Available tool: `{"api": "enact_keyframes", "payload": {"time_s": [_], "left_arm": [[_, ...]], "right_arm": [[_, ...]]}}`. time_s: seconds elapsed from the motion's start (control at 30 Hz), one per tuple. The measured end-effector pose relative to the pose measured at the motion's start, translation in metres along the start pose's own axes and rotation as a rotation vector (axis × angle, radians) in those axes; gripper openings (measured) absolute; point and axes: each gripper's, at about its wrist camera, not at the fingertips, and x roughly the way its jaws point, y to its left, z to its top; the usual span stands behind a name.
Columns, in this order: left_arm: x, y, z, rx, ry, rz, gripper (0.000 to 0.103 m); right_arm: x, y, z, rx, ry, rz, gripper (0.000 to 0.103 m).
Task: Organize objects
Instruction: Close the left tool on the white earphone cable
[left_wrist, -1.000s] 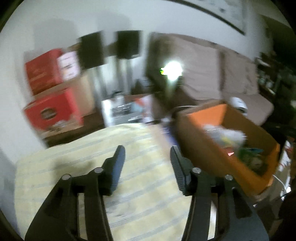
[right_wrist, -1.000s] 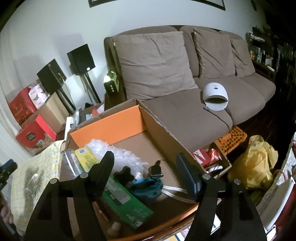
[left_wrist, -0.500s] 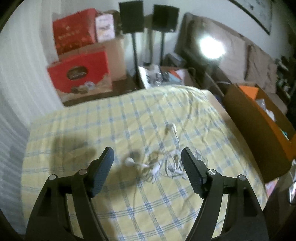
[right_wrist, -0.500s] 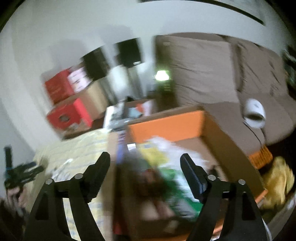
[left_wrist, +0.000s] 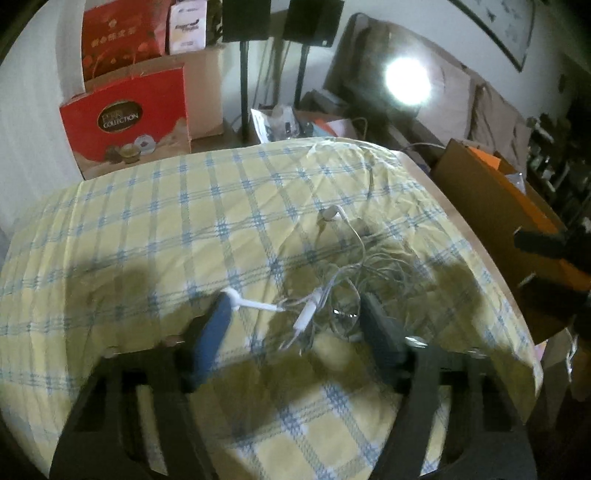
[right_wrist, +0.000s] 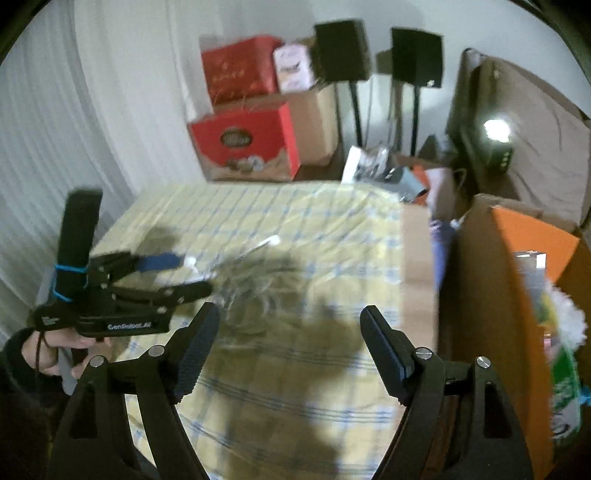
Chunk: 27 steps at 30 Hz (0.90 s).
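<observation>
Two grippers work over a yellow-and-blue checked tablecloth (left_wrist: 155, 229). Left gripper (left_wrist: 295, 317), jaws closing, straddles the tangled white earphone cable (left_wrist: 332, 291) mid-table; best to gather the whole bundle before lifting. Right gripper (right_wrist: 290, 325) hovers wide, empty. Orange-lined cardboard box (right_wrist: 517, 280) stands alongside; cluttered living room behind.

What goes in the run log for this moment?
left tool: closing around earphone cable tangle | right tool: open, empty | surface: checked cloth
</observation>
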Motion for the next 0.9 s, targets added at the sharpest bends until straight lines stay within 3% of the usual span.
{"api": "enact_keyframes", "payload": {"time_s": [0.03, 0.1, 0.13, 0.23, 0.63, 0.83, 0.9], "left_arm": [[0.002, 0.002, 0.001, -0.016, 0.005, -0.021, 0.044], [0.004, 0.008, 0.0, -0.048, 0.007, -0.063, 0.014], [0.004, 0.012, -0.001, -0.068, 0.004, -0.077, 0.007], [0.002, 0.027, -0.006, -0.115, -0.016, -0.104, 0.008], [-0.004, 0.069, -0.017, -0.256, -0.035, -0.197, 0.008], [-0.003, 0.079, -0.018, -0.295, -0.032, -0.238, 0.008], [-0.005, 0.079, -0.02, -0.298, -0.033, -0.227, 0.008]], "right_arm": [[0.009, 0.005, 0.0, 0.003, 0.012, -0.004, 0.08], [0.026, 0.009, -0.002, 0.019, 0.038, -0.01, 0.08], [0.032, 0.01, -0.003, 0.026, 0.048, -0.018, 0.08], [0.044, 0.015, -0.007, 0.03, 0.053, -0.074, 0.08], [0.085, 0.058, 0.005, -0.009, 0.069, -0.083, 0.078], [0.104, 0.074, 0.005, -0.04, 0.092, -0.101, 0.03], [0.104, 0.08, 0.003, -0.06, 0.078, -0.119, 0.009]]}}
